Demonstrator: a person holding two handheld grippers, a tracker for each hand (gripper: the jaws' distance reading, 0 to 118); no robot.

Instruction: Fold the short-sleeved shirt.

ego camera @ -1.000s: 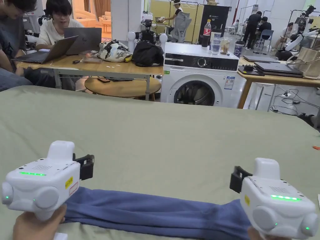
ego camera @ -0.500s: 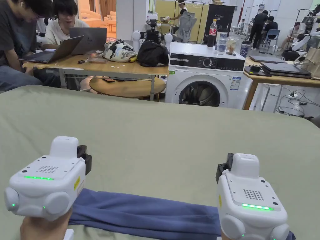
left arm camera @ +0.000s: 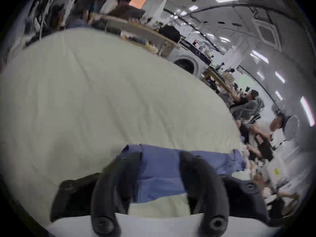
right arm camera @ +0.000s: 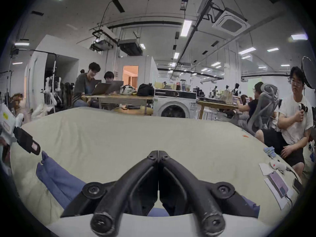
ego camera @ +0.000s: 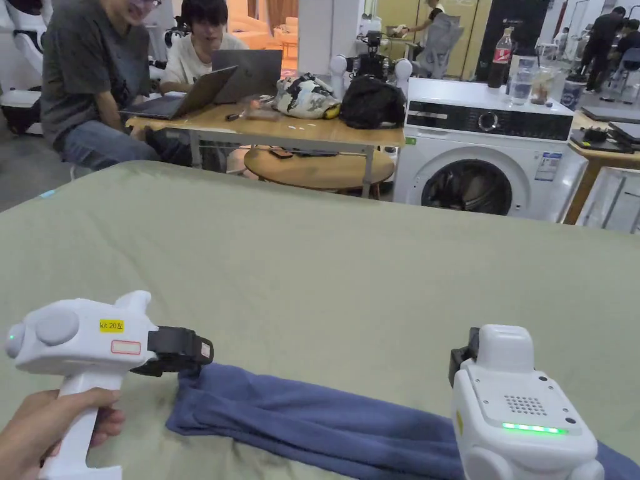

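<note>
A: What has changed?
B: The left claw [ego camera: 199, 357] has turned sideways toward the end of the long, narrow folded blue cotton shirt [ego camera: 325, 425], jaws spread.
A: The right claw [right arm camera: 158, 157]?
B: Clenched, holding nothing, above the shirt's other end on the pale green bed [ego camera: 350, 275]. I judge an end-to-end fold comes next.

Pale green sheet [ego camera: 325, 262] spread flat, faintly creased. Behind it: wooden desk [ego camera: 300, 130] with two open laptops [ego camera: 206, 84], a patterned bag [ego camera: 306, 97] and a black bag [ego camera: 372, 103]; two people [ego camera: 94, 81] seated at its left end. Low round wooden table [ego camera: 319, 170] under the desk. White front-loading washing machine [ego camera: 487, 156] right of the desk, carrying a red-labelled bottle [ego camera: 500, 59] and clear containers [ego camera: 522, 84]. At the sheet's right edge: phone [right arm camera: 277, 183] on paper. A seated person [right arm camera: 294, 121] in a white shirt beyond that edge.
</note>
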